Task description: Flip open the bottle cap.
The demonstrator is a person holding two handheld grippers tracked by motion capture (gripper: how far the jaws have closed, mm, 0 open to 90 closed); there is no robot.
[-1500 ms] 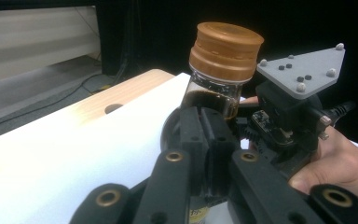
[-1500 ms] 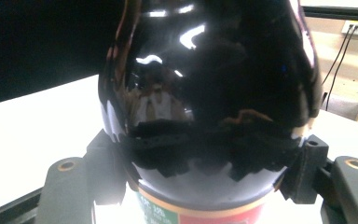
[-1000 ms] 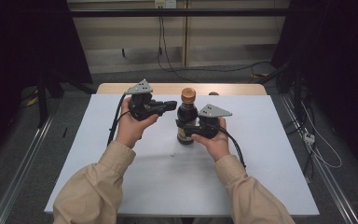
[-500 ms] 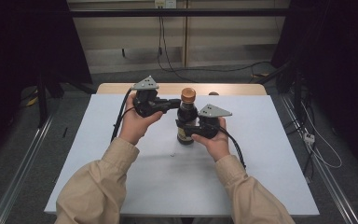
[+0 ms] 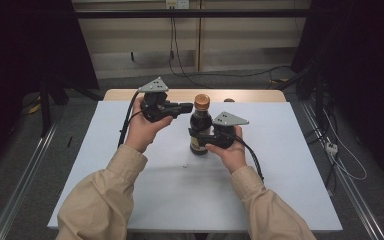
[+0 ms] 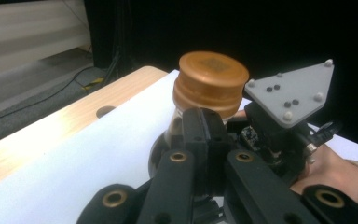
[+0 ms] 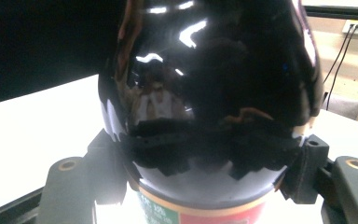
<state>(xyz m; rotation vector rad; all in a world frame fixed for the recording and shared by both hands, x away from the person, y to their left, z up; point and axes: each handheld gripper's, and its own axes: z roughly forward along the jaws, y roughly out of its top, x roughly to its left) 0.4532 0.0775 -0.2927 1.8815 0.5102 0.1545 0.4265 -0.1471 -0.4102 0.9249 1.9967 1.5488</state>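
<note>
Dark curtains flanked the room on both sides, and a pale wall with trailing cables ran behind the white tabletop [image 5: 130, 200], whose far edge showed a strip of bare wood. A dark glass bottle [image 5: 200, 131] with a copper-coloured screw cap [image 5: 201, 101] stood upright near the middle of the far half of the tabletop.

Compared with a second earlier, the left gripper [image 5: 186, 106] had travelled toward the bottle: it had been held well apart from the cap, and now its jaw tips sat just beside the neck, directly under the cap. From the left gripper view the jaws looked drawn together in front of the neck [image 6: 179, 126], below the cap [image 6: 210, 77]; whether they touched the glass I could not tell. The bottle and the right gripper [image 5: 200, 137] had stayed where they were.

The left hand [image 5: 145, 127] was raised off the table, gripper pointing sideways toward the bottle at cap height. The right hand [image 5: 228, 150] sat low, its gripper level and clamped around the bottle's lower body; the right gripper view showed both pads [image 7: 109, 163] pressed against the glass [image 7: 214, 70] just above the label [image 7: 177, 212].
</note>
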